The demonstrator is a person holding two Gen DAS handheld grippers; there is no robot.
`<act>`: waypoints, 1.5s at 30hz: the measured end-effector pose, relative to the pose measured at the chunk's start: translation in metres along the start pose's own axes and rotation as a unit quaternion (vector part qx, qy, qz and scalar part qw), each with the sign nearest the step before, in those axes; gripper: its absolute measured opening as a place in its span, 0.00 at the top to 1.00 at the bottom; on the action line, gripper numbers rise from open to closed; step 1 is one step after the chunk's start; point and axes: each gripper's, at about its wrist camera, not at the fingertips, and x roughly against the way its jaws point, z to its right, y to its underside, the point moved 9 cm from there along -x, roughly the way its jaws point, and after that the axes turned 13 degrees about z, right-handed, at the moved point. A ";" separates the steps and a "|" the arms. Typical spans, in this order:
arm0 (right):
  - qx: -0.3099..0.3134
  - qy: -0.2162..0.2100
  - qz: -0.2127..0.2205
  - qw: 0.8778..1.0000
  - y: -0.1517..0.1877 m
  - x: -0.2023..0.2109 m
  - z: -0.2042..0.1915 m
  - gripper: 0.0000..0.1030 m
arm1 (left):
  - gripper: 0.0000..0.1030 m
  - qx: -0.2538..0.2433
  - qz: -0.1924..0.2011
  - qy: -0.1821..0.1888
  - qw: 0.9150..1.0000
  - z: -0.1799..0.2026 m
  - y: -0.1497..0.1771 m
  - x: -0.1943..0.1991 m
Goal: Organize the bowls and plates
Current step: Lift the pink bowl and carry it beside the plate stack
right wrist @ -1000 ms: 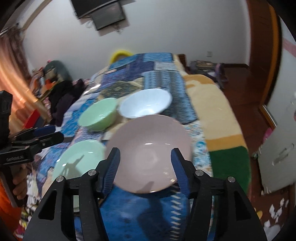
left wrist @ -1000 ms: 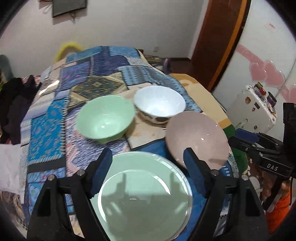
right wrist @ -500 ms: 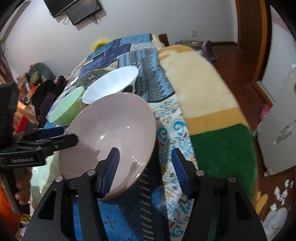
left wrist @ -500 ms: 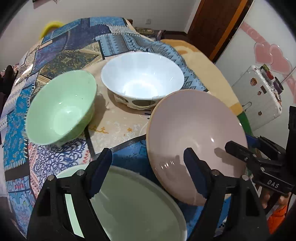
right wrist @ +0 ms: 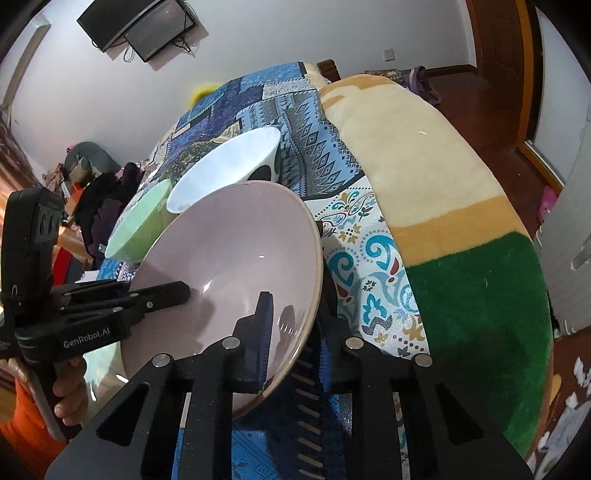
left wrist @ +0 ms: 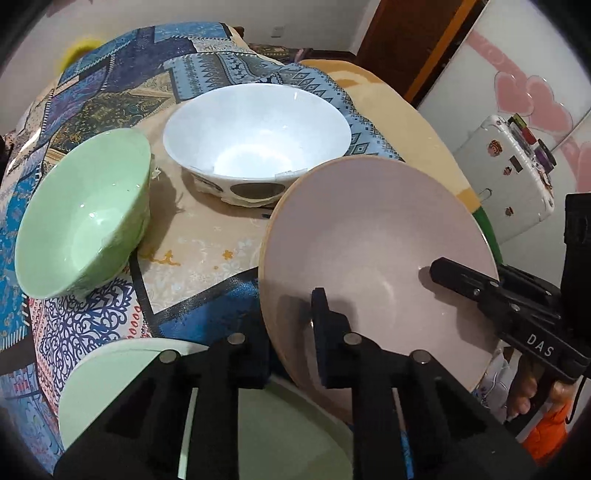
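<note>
We count three bowls: one green bowl (left wrist: 81,218), one white bowl (left wrist: 256,142) and one pink bowl (left wrist: 376,266). We count one pale green plate (left wrist: 122,373), partly hidden behind a gripper. Of grippers we count two, the left gripper (left wrist: 291,343) and the right gripper (right wrist: 295,332). Beyond the bed we see one white suitcase (left wrist: 513,181) and, on the wall, one dark screen (right wrist: 138,24).
</note>
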 end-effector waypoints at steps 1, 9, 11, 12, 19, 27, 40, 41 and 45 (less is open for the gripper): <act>0.001 0.001 0.000 1.000 -0.002 -0.002 0.000 0.81 | 0.83 0.000 0.000 0.000 1.000 0.000 0.000 0.001; 0.001 0.012 0.009 1.000 -0.009 0.007 -0.002 0.81 | 0.83 0.010 -0.001 0.009 1.000 0.005 0.001 0.010; 0.003 0.012 0.013 1.000 -0.011 0.011 -0.003 0.81 | 0.83 0.006 0.007 0.009 1.000 0.009 -0.001 0.015; 0.003 0.012 0.014 1.000 -0.012 0.013 -0.004 0.81 | 0.83 0.005 0.013 0.008 1.000 0.010 -0.003 0.019; 0.017 0.003 0.033 0.999 -0.024 0.029 -0.021 0.81 | 0.83 0.011 0.041 0.010 0.999 0.011 -0.012 0.049; 0.042 -0.017 0.050 0.998 -0.032 0.038 -0.057 0.81 | 0.83 0.025 0.079 -0.003 0.997 -0.004 -0.016 0.093; 0.082 -0.057 0.047 0.994 -0.022 0.029 -0.127 0.81 | 0.83 0.056 0.125 -0.038 0.990 -0.056 0.010 0.164; 0.085 -0.061 0.045 0.993 -0.020 0.028 -0.133 0.81 | 0.83 0.058 0.128 -0.040 0.989 -0.059 0.013 0.168; 0.098 -0.076 0.036 0.992 -0.011 0.022 -0.157 0.81 | 0.83 0.072 0.136 -0.051 0.987 -0.079 0.028 0.187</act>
